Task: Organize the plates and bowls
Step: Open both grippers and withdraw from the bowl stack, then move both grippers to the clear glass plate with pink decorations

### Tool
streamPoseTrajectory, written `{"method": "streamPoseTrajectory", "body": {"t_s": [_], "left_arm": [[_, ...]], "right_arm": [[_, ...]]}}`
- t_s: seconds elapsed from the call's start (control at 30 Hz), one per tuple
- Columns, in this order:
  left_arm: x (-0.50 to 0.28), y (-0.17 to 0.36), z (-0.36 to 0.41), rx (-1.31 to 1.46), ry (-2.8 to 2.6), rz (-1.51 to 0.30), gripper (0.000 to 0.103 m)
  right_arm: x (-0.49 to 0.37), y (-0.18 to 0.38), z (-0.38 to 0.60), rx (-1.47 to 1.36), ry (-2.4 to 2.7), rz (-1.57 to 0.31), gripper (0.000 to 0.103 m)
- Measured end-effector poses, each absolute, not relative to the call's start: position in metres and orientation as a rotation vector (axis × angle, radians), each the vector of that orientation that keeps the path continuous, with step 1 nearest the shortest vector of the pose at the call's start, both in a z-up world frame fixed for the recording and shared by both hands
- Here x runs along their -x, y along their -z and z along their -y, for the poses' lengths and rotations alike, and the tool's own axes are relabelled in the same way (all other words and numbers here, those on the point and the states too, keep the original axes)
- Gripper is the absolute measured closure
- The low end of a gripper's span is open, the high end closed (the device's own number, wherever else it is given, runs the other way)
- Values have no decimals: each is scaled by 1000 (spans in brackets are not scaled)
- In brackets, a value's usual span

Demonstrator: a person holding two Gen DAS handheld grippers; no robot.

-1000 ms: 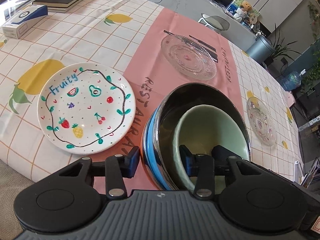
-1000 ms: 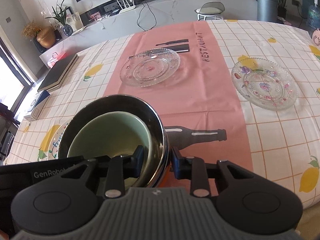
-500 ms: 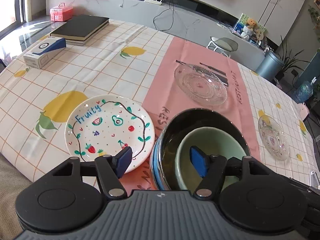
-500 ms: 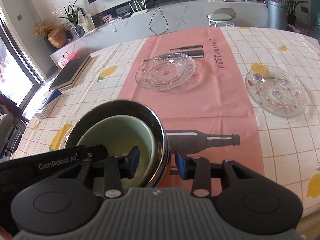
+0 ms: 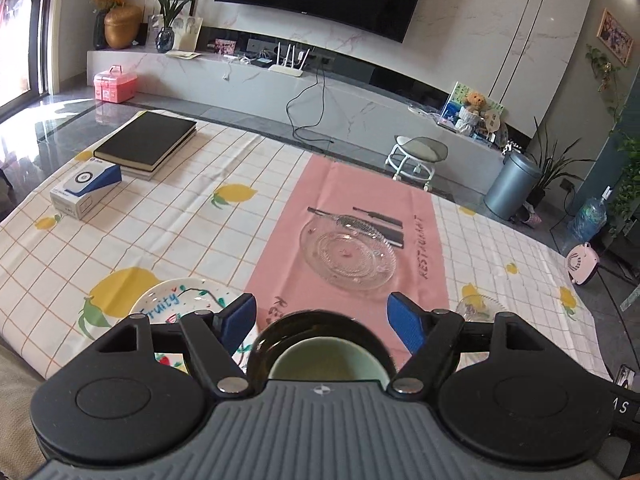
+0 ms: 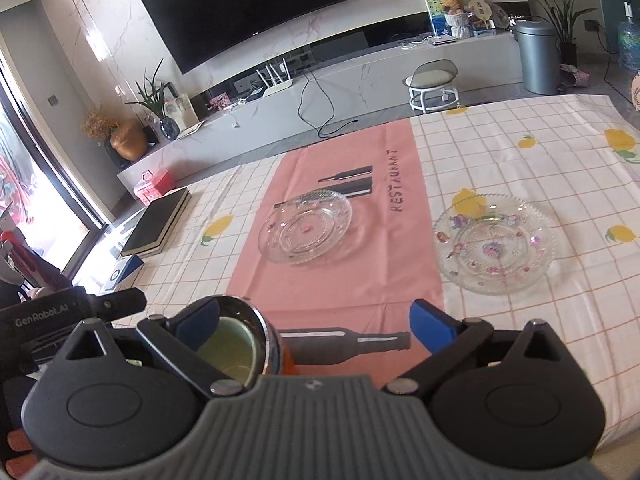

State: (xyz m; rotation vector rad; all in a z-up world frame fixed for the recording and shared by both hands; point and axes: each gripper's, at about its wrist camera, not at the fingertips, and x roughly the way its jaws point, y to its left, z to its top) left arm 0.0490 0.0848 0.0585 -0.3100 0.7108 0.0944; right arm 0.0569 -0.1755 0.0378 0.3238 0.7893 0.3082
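Observation:
A pale green bowl (image 5: 328,362) sits nested inside a steel bowl (image 5: 280,330) on the pink runner near the table's front edge; both also show in the right wrist view (image 6: 236,344). My left gripper (image 5: 322,322) is open and empty, raised above the bowls. My right gripper (image 6: 304,326) is open and empty, just right of the bowls. A white "Fruity" plate (image 5: 180,300) lies left of the bowls. A clear glass plate (image 6: 306,234) lies on the runner. A flowered glass plate (image 6: 494,248) lies at the right.
A black book (image 5: 146,140) and a blue and white box (image 5: 84,188) lie at the table's far left. A pink runner (image 6: 344,280) crosses the lemon-print tablecloth. A stool (image 5: 416,152) and a bin (image 5: 512,184) stand beyond the far edge.
Both grippers have let go of the nested bowls, opened wide, and pulled up and back. The bowls stay on the runner.

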Motion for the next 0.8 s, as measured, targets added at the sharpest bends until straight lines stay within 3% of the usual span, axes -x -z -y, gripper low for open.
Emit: {"method": "streamPoseTrajectory", "body": {"t_s": [0.27,0.47,0.8], "left_arm": [[-81,-61,-7,265,49,-749,15],[-116,-21,39,311,142,-844,15],[-161,56,49,444,175,-951,17]], "right_arm": [[-87,-34,248,-368,-260,-812,4],[-121,2,290,-466,-224,-839,5],[-144,63,346,-723,-176,-828,12]]}}
